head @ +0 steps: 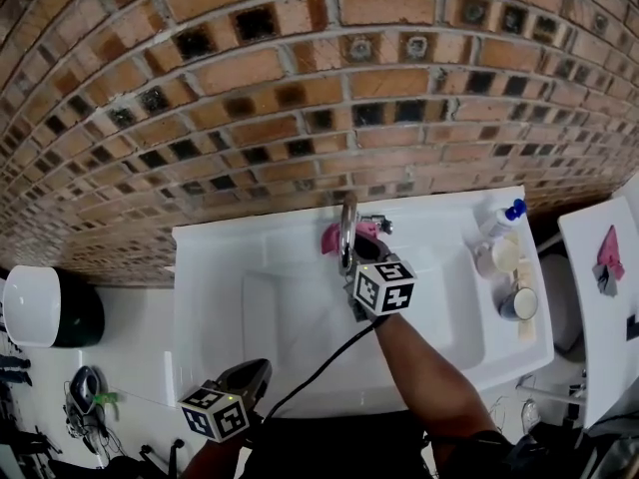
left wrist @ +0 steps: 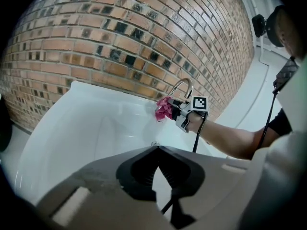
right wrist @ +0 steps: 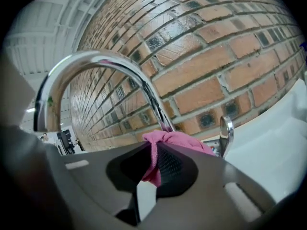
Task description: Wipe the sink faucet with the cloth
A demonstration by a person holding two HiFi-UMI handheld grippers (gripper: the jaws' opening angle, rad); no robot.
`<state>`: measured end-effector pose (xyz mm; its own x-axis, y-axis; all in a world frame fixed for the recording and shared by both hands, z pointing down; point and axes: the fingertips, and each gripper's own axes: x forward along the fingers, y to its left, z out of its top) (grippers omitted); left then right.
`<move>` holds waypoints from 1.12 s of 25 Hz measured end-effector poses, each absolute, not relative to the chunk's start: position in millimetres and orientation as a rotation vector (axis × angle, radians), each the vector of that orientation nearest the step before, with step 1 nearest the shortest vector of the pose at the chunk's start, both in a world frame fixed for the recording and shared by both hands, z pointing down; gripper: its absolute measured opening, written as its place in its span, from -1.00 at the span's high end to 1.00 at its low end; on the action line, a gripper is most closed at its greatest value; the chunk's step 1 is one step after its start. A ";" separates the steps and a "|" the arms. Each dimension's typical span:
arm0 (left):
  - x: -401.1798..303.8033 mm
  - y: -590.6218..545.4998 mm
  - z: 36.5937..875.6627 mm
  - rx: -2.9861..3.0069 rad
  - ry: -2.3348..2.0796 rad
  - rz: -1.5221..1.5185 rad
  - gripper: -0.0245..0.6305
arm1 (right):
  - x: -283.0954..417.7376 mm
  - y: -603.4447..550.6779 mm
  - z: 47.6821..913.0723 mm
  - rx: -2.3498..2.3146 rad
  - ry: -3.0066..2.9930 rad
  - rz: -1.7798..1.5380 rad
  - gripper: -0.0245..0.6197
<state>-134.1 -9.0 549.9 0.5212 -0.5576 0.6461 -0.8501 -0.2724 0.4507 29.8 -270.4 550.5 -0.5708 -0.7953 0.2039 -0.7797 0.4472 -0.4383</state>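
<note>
While the right gripper (head: pixel 361 247) is up against the faucet (head: pixel 346 230), its jaws are clamped on a pink cloth (head: pixel 333 236). Right gripper view: a fold of cloth pinched btwn the two black pads, rest bunched out past the tips. Cloth sits at the foot of the faucet, on its left per head view, & appears to touch the chrome stem. Faucet = curved chrome spout arching up & over twd the basin, w/ a small chrome lever (right wrist: pixel 225 131) just right of its base. Forearm (head: pixel 419 367) runs from the gripper back across the white sink (head: pixel 215 267), away from the faucet

Left gripper (head: pixel 248 375): well apart from the faucet, at the sink rim opposite it & off to the faucet's left. Jaws together at the tips, nothing btwn them (left gripper view). Pointed roughly twd the faucet

Other obs:
- brick wall (head: pixel 300 88) directly behind the faucet
- bottle w/ blue cap (head: pixel 502 220) far right of the faucet, on the sink ledge
- two cups (head: pixel 519 303) same side, farther from the wall than the bottle
- black cable (head: pixel 319 367) leads from the right gripper away from the faucet
</note>
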 end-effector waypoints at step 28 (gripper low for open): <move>-102.3 -15.1 532.3 1.984 -1.150 0.241 0.91 | 57.4 -222.1 430.0 -0.823 2.819 -0.619 0.82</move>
